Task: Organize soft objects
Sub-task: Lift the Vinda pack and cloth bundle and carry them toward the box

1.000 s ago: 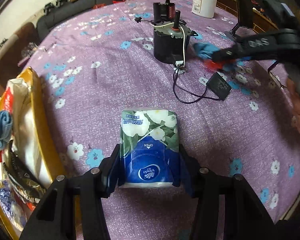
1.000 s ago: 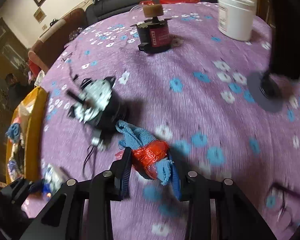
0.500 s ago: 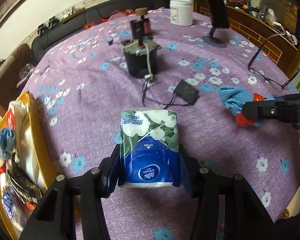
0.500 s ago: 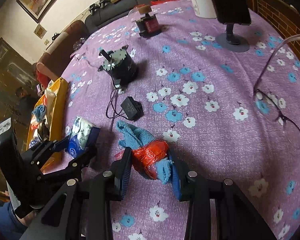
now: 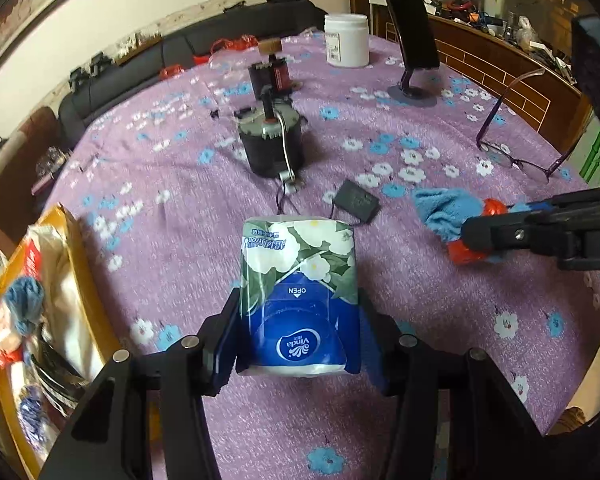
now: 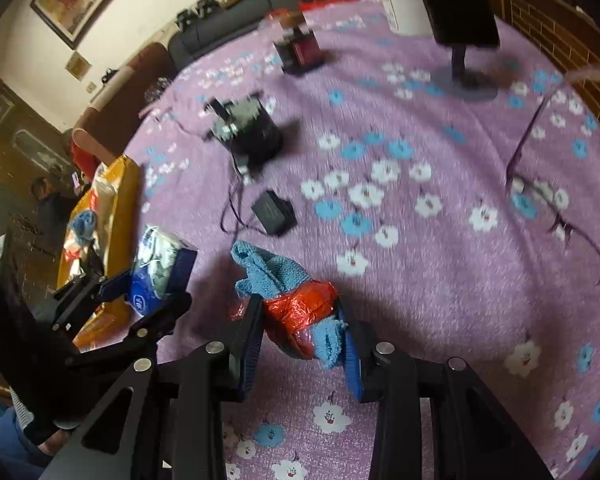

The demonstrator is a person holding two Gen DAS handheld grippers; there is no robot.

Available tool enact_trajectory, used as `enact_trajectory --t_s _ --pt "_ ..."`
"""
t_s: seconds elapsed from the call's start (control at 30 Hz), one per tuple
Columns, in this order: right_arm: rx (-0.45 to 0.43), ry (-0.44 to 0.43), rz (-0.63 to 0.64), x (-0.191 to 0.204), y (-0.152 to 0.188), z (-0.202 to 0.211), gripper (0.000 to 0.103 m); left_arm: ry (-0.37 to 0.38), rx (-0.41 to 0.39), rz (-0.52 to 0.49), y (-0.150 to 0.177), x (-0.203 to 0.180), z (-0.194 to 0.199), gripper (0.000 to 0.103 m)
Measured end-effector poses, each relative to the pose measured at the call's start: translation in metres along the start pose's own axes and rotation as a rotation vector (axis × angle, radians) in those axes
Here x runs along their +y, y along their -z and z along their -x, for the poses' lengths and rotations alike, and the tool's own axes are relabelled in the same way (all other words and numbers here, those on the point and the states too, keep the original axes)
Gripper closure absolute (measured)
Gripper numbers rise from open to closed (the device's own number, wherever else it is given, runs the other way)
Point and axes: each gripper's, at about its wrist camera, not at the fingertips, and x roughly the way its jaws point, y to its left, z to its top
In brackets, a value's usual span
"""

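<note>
The tissue pack (image 5: 298, 300) is sitting squeezed between the left gripper (image 5: 298, 336)'s fingers, its blue end nearest the camera and its flowered end sticking out past the fingertips, apparently lifted above the purple flowered bench (image 5: 180, 208). The right gripper (image 6: 300, 332) is clamping a blue cloth (image 6: 268, 270) wrapped in red plastic; the red middle is lying between its fingers while a loose blue tail is spilling forward and to the left of them.

To the left of the left fingers, an orange basket (image 5: 80, 280) is already holding a blue cloth and some packets, so it looks like the place where the soft things are going. Ahead of both sets of fingers, a black motor (image 5: 270, 146), its small black box (image 5: 356, 202) and trailing wire are lying on the bench, with eyeglasses (image 5: 512, 156) off to the right.

To do this step well, both grips should be staying just firm enough, since each thing crushes easily. The carry should be swinging leftward clear of the wire, with one load released over the basket before the other, so the grippers are not crowding each other.
</note>
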Motion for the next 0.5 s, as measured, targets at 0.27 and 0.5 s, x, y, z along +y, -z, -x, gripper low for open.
enact_trajectory --t_s 0.27,0.5 --pt "0.086 0.021 -0.003 -0.001 0.008 -0.028 0.061 0.038 0.087 0.028 0.022 0.000 -0.021 0.050" --pt "0.078 0.077 0.129 0.016 0.013 -0.032 0.054 0.038 0.067 0.078 0.025 0.009 -0.025 0.032"
